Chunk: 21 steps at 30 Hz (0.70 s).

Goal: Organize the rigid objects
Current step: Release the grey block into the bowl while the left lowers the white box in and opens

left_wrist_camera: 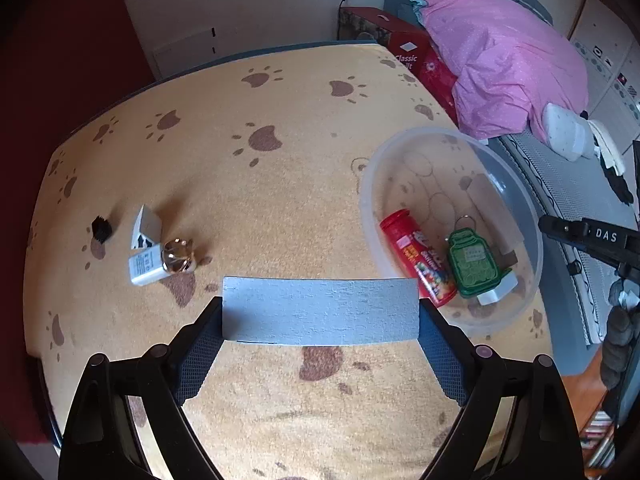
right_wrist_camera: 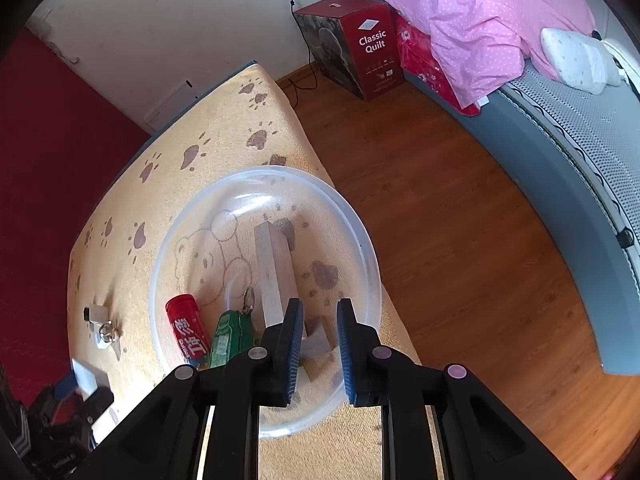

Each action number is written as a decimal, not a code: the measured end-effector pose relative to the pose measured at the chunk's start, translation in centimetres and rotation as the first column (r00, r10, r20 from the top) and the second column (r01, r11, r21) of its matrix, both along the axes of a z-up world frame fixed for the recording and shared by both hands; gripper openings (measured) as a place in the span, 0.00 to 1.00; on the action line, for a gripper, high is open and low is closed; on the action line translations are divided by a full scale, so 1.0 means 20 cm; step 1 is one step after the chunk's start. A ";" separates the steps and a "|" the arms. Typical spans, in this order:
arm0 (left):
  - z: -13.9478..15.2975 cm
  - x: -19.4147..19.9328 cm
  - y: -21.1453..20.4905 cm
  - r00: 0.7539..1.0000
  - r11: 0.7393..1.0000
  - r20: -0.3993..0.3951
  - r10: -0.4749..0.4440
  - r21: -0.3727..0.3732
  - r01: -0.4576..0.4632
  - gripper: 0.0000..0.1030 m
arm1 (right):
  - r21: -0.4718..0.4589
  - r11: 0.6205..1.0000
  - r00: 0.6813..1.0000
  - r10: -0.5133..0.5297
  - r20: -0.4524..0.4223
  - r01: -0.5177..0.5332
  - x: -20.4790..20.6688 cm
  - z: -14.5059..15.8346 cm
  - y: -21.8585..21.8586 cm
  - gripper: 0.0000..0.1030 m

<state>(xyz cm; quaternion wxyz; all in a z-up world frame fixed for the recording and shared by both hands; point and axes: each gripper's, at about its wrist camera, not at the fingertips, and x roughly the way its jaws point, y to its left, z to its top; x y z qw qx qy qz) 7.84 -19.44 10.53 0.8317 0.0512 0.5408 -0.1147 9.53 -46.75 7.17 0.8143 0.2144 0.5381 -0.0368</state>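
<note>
While the left gripper (left_wrist_camera: pixel 320 312) holds a pale blue-grey block (left_wrist_camera: pixel 320 310) crosswise, its jaws spread wide and pressed on the block's two ends, the block hangs above the paw-print cloth of the bench (left_wrist_camera: pixel 248 184), just beside the near rim of the clear plastic bowl (left_wrist_camera: pixel 370 184). The bowl already holds a red candy tube (left_wrist_camera: pixel 416 256), a green jar-shaped keyring (left_wrist_camera: pixel 472 260), a long pale wooden block (right_wrist_camera: pixel 274 268) and a white piece at the rim that I cannot identify. A white box (left_wrist_camera: pixel 146 246) with a small shiny bell (left_wrist_camera: pixel 177 255) against it, and a small black piece (left_wrist_camera: pixel 100 229), lie well apart on the cloth. The right gripper (right_wrist_camera: pixel 318 350) hovers over the bowl's near side with narrow jaws, a slim gap between the pads and nothing in them. I judge the next step to be dropping the blue-grey block into the bowl. The risks: the block is long, so it could catch the rim and tip the light bowl or skid it toward the bench edge above the wooden floor (right_wrist_camera: pixel 440 240); released too high, it could knock the tube or bounce out; and the right gripper sits in the landing zone, so the two could collide.
</note>
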 end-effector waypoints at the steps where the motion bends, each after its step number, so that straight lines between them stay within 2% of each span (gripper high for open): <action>1: 0.01 0.01 -0.02 1.000 1.000 0.003 -0.008 -0.002 0.008 0.89 | -0.003 1.000 1.000 0.004 0.002 -0.004 -0.01 0.00 0.00 0.19; 15: 0.06 0.16 -0.34 0.993 0.994 0.045 -0.107 -0.021 0.108 0.89 | -0.014 0.999 0.999 0.043 0.019 -0.043 -0.07 0.04 0.03 0.21; 18: 0.06 0.19 -0.38 0.993 0.993 0.044 -0.112 -0.019 0.113 0.89 | -0.009 0.999 0.999 0.045 0.021 -0.045 -0.08 0.04 0.03 0.21; 21: 0.05 0.22 -0.40 0.993 0.992 0.027 -0.111 -0.048 0.113 0.89 | -0.005 0.999 0.999 0.047 0.020 -0.047 -0.09 0.04 0.03 0.23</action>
